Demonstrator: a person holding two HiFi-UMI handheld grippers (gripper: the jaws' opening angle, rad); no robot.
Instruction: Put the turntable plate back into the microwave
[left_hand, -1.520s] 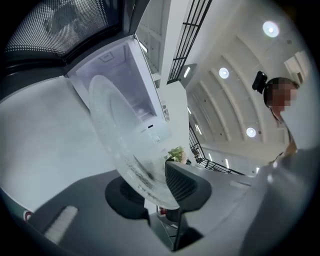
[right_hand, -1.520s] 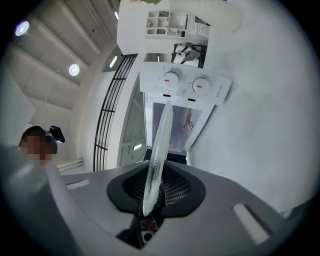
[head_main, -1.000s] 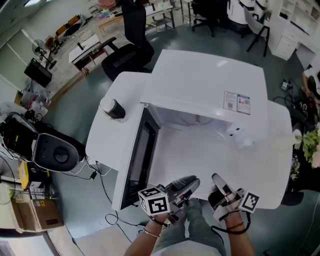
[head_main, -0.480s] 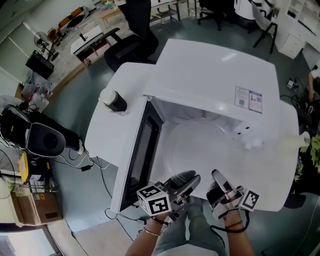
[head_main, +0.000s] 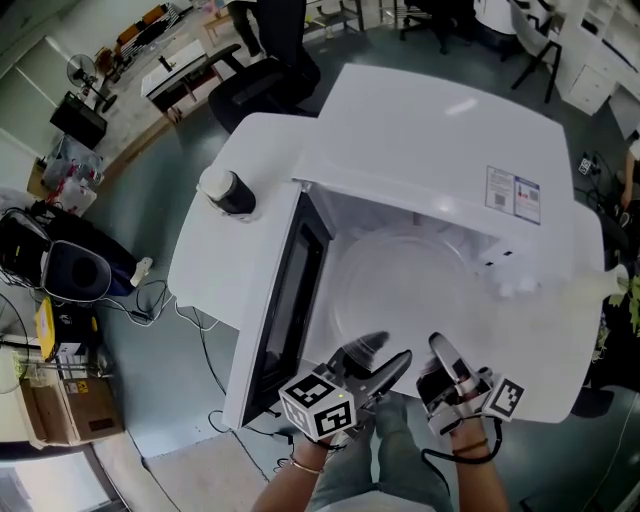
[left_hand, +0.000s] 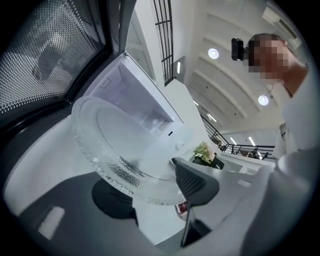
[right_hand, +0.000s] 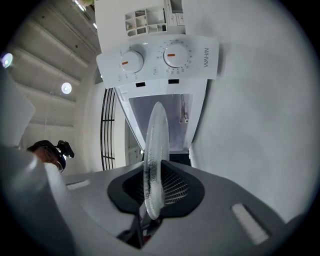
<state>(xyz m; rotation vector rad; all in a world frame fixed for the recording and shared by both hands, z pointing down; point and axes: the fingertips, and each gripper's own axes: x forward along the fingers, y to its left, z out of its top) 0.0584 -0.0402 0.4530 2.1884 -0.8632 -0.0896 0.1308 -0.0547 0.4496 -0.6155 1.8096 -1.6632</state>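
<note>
The turntable plate (left_hand: 120, 145) is clear round glass with a pebbled rim. It reaches into the open microwave (head_main: 440, 150). From the head view it is only a faint ring against the white cavity, its near edge hidden behind the tongs. The right tongs (head_main: 441, 362) pinch that near rim. The left tongs (head_main: 388, 353) are opening, the rim between their spread pads.

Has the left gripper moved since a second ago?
Yes. Against the microwave door, the left gripper has edged slightly right; its fingers are opening, with the plate between them.
</note>
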